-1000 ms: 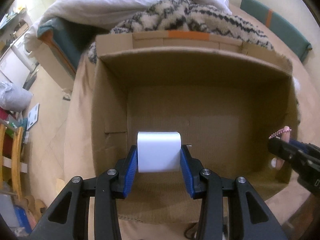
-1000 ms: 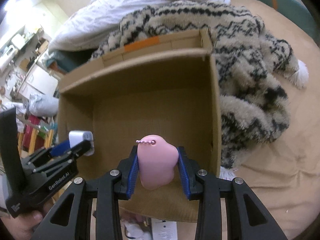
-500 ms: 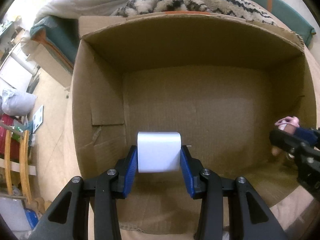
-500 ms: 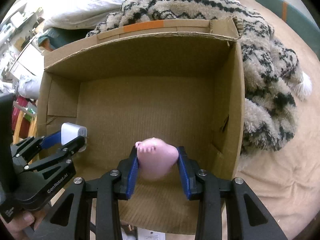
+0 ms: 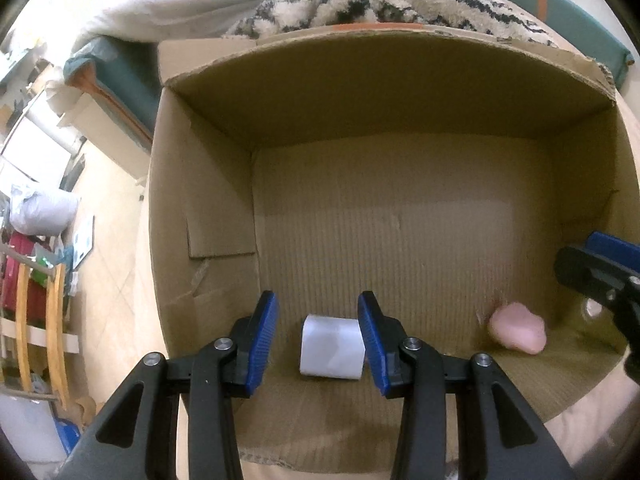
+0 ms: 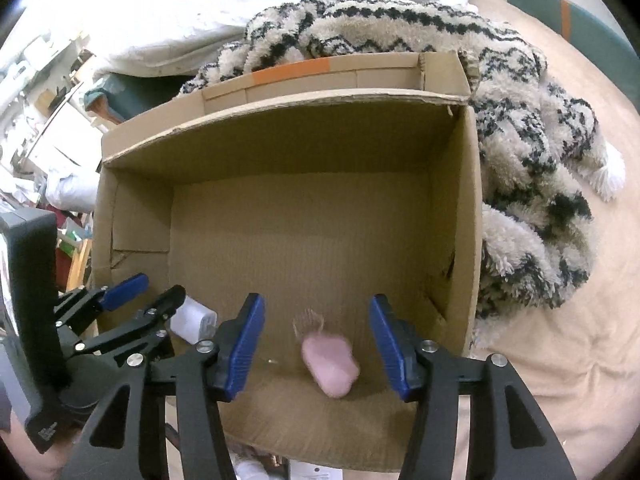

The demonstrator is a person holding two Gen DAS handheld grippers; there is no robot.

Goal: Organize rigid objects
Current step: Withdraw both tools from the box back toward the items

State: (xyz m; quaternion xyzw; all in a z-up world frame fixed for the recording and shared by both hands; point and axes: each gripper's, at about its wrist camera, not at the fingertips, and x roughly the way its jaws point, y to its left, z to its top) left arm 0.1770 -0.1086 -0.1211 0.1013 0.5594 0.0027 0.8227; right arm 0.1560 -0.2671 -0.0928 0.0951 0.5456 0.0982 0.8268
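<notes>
Each tool consists of two black plastic finger arms with triangular cut-outs and silver screw heads at the joints. The left tool (image 5: 318,336) and right tool (image 6: 316,342) carry ribbed blue pads (image 6: 242,346). White lettering marks the left tool's black body.

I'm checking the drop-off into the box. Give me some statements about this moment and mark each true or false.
1. The pink object lies inside the cardboard box. True.
2. The right gripper is clamped on the pink object. False: its jaws are opening, and the object sits free between them.
3. The white block is inside the box. True.
4. The left gripper squeezes the white block from both sides. False: a gap shows at one pad.
5. The box stands on a bare wooden table. False: it rests on a beige sheet.
</notes>
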